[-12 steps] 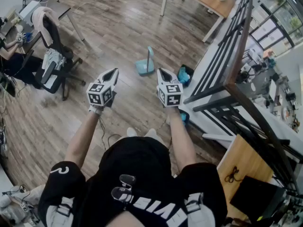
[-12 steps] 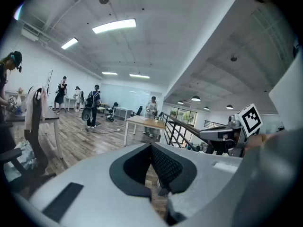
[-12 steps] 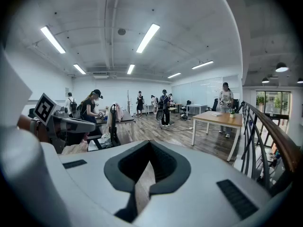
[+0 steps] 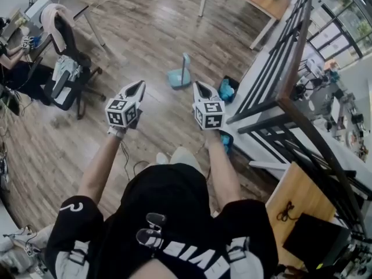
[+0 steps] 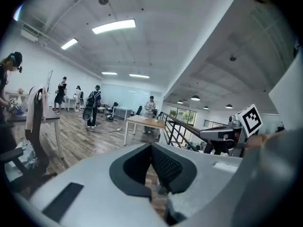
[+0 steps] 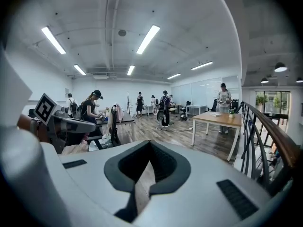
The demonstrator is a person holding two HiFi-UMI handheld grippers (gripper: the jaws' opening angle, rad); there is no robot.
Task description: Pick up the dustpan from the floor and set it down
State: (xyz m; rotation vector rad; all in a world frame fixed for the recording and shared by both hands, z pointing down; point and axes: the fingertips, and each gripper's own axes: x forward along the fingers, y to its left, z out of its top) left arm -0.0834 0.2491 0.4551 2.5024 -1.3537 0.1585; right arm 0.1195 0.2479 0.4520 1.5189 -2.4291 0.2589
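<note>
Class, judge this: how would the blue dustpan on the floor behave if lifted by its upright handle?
The dustpan looks like thin moulded plastic, so probably stiff and light. Its tall handle stands over a small pan, so a sideways nudge would likely tip it. On the smooth wood floor it may slide when pushed.

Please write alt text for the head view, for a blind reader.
A person holds the left hand-held gripper and the right hand-held gripper, both shut and empty, over a wooden floor. A light blue dustpan stands ahead, untouched.
</note>
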